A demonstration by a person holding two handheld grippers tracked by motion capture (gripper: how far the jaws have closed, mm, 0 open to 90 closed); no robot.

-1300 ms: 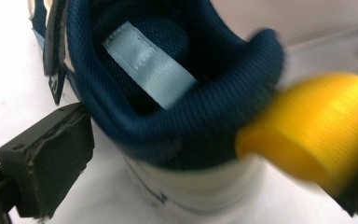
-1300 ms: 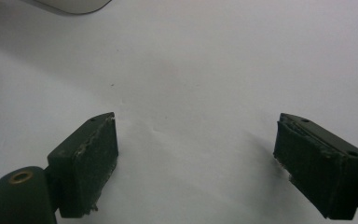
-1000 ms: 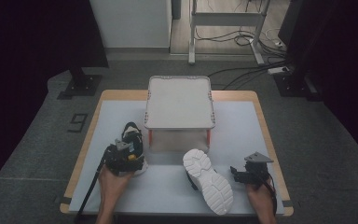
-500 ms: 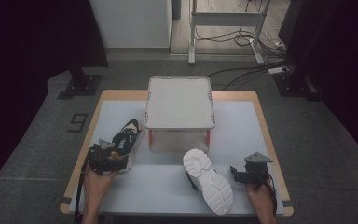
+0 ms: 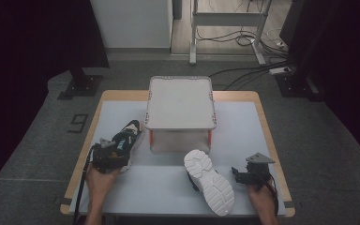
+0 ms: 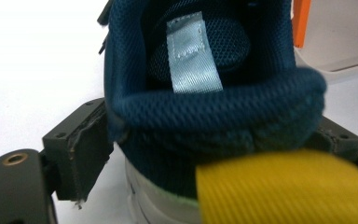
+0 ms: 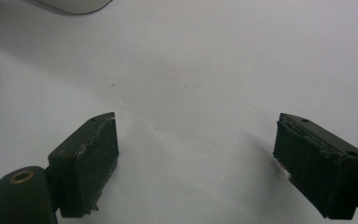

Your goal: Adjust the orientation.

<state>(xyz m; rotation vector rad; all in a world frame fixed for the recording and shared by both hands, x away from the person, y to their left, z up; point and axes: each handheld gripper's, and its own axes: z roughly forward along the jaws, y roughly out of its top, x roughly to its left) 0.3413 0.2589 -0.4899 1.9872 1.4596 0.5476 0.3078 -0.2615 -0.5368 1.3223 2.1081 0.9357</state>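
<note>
The left claw (image 6: 205, 154) has just been closing on the heel of the dark blue mesh sneaker (image 6: 200, 98), at the worktop's (image 5: 243, 126) left, beside the grey lidded plastic box (image 5: 180, 103), likely to carry it. The right claw (image 7: 196, 163) rests wide and empty near the upturned white-soled sneaker (image 5: 209, 180). Dim grey floor (image 5: 337, 154) surrounds the pale worktop.

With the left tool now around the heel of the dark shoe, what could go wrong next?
1. The left tool has just been closing on the soft padded heel of the dark shoe; such a grip may slip or let the shoe tilt when lifted.
2. The shoe lies close beside the lidded box, so it may bump it.
3. The white shoe reaches the table front edge; a nudge could drop it.
</note>
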